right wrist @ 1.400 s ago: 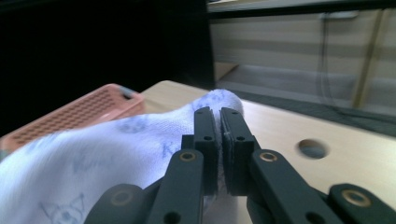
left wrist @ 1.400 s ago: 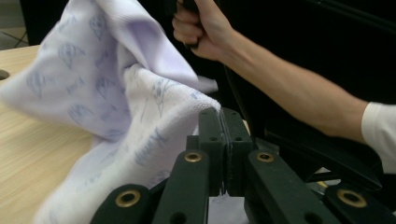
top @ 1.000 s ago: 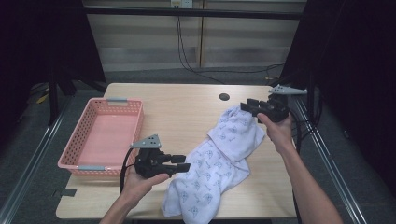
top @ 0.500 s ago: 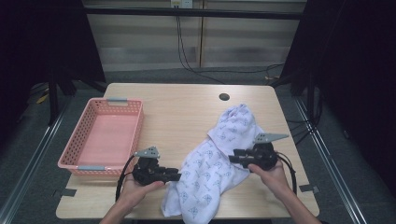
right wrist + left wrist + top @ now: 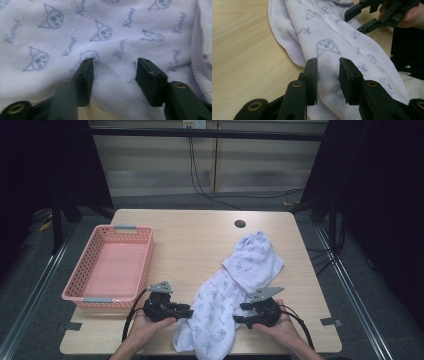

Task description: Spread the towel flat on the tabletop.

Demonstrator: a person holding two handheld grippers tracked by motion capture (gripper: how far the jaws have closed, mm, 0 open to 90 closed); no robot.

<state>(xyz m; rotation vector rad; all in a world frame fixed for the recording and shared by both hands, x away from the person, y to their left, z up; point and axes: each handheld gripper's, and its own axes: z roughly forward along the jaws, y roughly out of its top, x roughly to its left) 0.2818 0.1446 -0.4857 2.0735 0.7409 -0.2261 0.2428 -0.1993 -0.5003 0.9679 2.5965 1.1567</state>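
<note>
**Two grippers close on the towel's near end**

Two grippers now flank the near end of the towel [image 5: 227, 305], which lies in a crumpled diagonal band on the table [image 5: 200, 245], its far end bunched toward the right edge and its near end hanging close to the front edge. What has changed is the right gripper [image 5: 243, 312]: a second ago it was up at the far, bunched end of the cloth, and it has come down to the front — it now sits just beside the towel's right flank, pointing left at it. The left gripper [image 5: 187, 311] has barely shifted; it stays at the left flank, pointing right.

Both sets of jaws stand apart. In the left gripper view the left gripper [image 5: 328, 75] has cloth between and under its jaws, and the right gripper [image 5: 362, 17] shows farther off across the fabric. In the right gripper view the right gripper [image 5: 113, 75] hovers over the printed fabric, nothing pinched yet.

Judging from this, the far end has been let go and the work moves to the near end — likely a two-sided pinch to lift, spread or fold the towel, perhaps toward the basket [image 5: 107, 295], which sits at the left with nothing in it.
</note>
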